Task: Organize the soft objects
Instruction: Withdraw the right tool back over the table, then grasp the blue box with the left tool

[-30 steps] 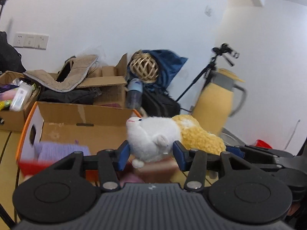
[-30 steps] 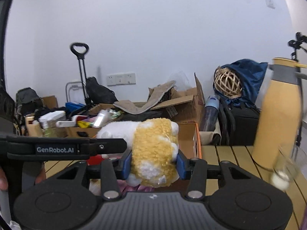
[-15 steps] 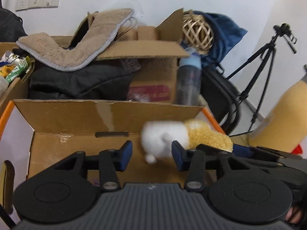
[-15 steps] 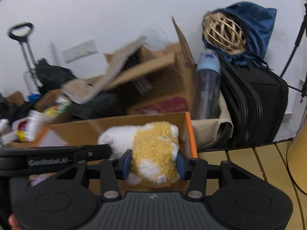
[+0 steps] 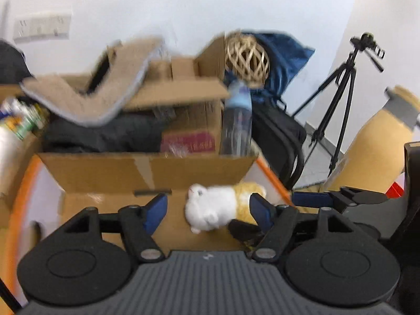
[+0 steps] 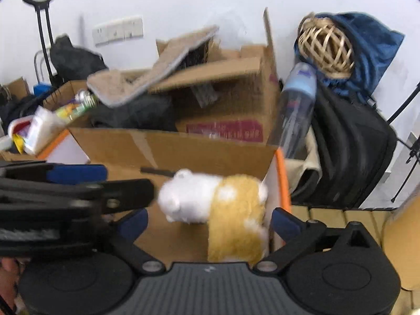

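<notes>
Both grippers hang over the open cardboard box [image 5: 147,168], pointing down into it.

Left gripper [image 5: 208,211]: jaws have just been opening and now stand fairly wide. The plush toy [image 5: 210,208], white front and yellow back, sits in the gap between them, nearer the right-hand blue pad [image 5: 258,210]. The pads do not press on it; a clear gap shows on the left-hand side. Whether the right-hand pad touches the fur cannot be told through the blur.

Right gripper [image 6: 210,221]: jaws have just been opening and now stand very wide. The same plush toy [image 6: 210,199] is between them, with space on both sides, so it is not gripped. The yellow half hangs down toward the camera, the white half points left. The toy is blurred.

The toy is inside the box mouth, toward the right-hand orange-edged side wall [image 6: 282,173] and in front of the back flap. Whether it rests on anything in the box cannot be told.

In the right wrist view the left gripper's black body crosses the frame on the left, just beside the toy's white end. In the left wrist view one right gripper finger [image 5: 315,199] pokes in from the right.

Behind the box: a second cardboard box [image 6: 231,99] with a beige fleece piece [image 6: 147,78] draped on it, a clear bottle [image 6: 296,110], a wicker ball [image 6: 325,50] on blue cloth, a black bag [image 6: 349,152] and a tripod [image 5: 338,110]. A yellow jug [image 5: 375,152] stands at right.
</notes>
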The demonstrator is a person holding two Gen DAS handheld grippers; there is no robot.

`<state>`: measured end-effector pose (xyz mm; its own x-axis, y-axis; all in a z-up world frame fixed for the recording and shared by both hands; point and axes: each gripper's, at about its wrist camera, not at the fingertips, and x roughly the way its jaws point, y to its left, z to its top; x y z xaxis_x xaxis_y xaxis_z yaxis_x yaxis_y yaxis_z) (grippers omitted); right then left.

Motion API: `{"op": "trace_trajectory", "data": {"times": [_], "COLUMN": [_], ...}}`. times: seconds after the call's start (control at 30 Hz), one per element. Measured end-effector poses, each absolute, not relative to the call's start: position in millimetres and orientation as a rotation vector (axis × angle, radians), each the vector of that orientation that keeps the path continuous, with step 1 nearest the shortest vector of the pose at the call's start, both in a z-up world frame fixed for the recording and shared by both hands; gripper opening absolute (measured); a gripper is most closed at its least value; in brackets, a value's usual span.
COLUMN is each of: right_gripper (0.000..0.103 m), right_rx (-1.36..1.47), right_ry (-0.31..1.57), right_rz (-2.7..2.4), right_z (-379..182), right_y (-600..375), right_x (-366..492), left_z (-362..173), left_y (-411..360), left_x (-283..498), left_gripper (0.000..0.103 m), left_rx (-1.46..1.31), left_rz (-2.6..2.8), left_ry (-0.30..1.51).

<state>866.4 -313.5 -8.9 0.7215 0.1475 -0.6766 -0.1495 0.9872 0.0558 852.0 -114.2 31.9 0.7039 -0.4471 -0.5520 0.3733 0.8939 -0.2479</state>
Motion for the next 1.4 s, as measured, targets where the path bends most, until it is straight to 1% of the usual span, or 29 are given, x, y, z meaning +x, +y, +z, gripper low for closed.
{"op": "trace_trajectory", "data": {"times": [0.17,0.3,0.43,0.53,0.63,0.77,0.97,1.1,1.17,1.27,1.4], "right_gripper": [0.103,0.103,0.103,0.103,0.103,0.103,0.103,0.103,0.103,0.103,0.103], "right_rx": [0.003,0.012,0.011,0.004,0.007,0.016,0.028,0.046,0.057,0.043,0.063], "right_ry": [0.656,0.575,0.478,0.390,0.336,0.342,0.362,0.429,0.432,0.403,0.386], "right_rz": [0.173,0.179,0.176,0.175,0.204,0.253,0.222,0.232,0.266,0.282,0.241], "right_z": [59.9,103.1,129.4,135.2,124.1,86.4,23.9,-8.5,-17.8,-26.4,-24.2], "right_y": [-324.6,-340.3,-350.9,-352.7,-351.3,-350.9,-339.7,-334.7,-330.1,-319.7,-314.6], "right_x": [800.9,730.2,645.3,575.0,508.1,424.9,329.3,288.5,269.9,255.1,260.1], "left_z": [90.1,125.5,150.0,151.9,139.4,102.7,48.9,28.7,19.4,10.1,9.1], "left_y": [-82.6,-55.4,-32.5,-22.3,-16.2,-11.7,-9.4,-8.7,-2.9,1.7,1.7], "left_x": [788.1,706.7,618.1,551.0,484.8,398.7,306.8,266.5,253.2,251.5,260.8], "left_gripper": [0.078,0.092,0.101,0.103,0.103,0.103,0.103,0.103,0.103,0.103,0.103], "left_rx": [-0.095,-0.070,-0.048,-0.003,0.048,0.134,0.158,0.142,0.119,0.103,0.090], "left_rz": [-0.412,-0.336,-0.341,-0.341,-0.318,-0.302,-0.302,-0.293,-0.306,-0.312,-0.297], "left_ry": [0.560,0.430,0.340,0.283,0.219,0.120,0.122,0.155,0.175,0.214,0.227]}}
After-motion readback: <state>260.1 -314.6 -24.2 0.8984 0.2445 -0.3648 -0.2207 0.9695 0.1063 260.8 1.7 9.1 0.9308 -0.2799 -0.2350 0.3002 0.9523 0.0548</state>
